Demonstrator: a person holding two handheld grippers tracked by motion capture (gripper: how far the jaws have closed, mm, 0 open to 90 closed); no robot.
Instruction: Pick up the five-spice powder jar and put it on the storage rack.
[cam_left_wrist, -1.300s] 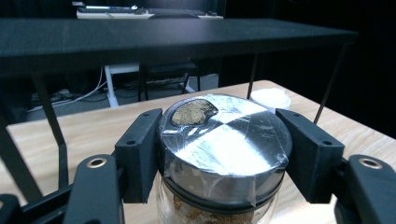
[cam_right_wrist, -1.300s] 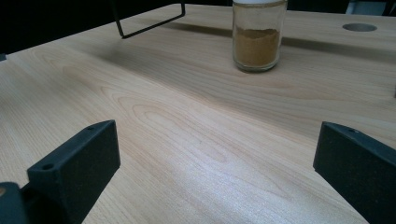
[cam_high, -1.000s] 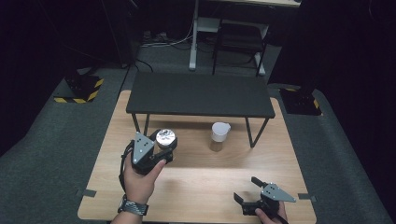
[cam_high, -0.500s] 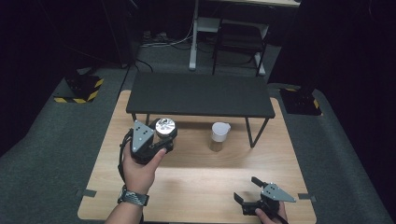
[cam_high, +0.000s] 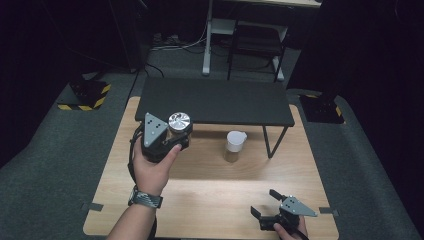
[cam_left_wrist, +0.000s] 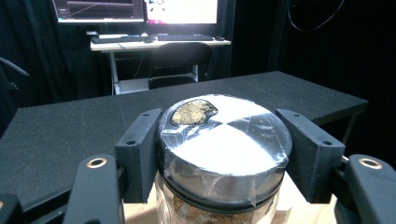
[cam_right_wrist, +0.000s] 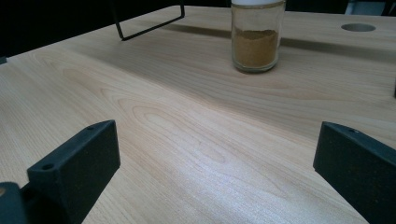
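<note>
Silver-lidded and made of glass, the jar (cam_high: 179, 127) is the item in hand: the left gripper (cam_high: 167, 137) has it clamped just below the lid, one finger (cam_left_wrist: 138, 154) pressed to each side of the neck. In the left gripper view the lid carries clear wrap and a dark patch, and a tan granular fill shows through the glass beneath it. In the high view the jar is carried above the wooden desk (cam_high: 210, 200), at the front-left edge of the black shelf (cam_high: 215, 100) that stands on thin metal legs across the far half of the desk.

The step in hand appears to be transport: the jar is lifted and held level with, or slightly above, the shelf surface, which suggests placement on the shelf top. Whether the jar base has cleared the shelf edge cannot be told from these views.

The right gripper (cam_high: 274, 214) rests low at the near right corner of the desk, its fingers (cam_right_wrist: 74, 165) spread wide with nothing between them. Ahead of it, well apart, stands a second jar with a white cap (cam_high: 235, 145), holding brown powder, just in front of the shelf.

The next move calls for carrying the held jar forward over the shelf, keeping it upright, lowering until the base seats flat, then releasing. The risk to watch is the base catching the shelf edge.
</note>
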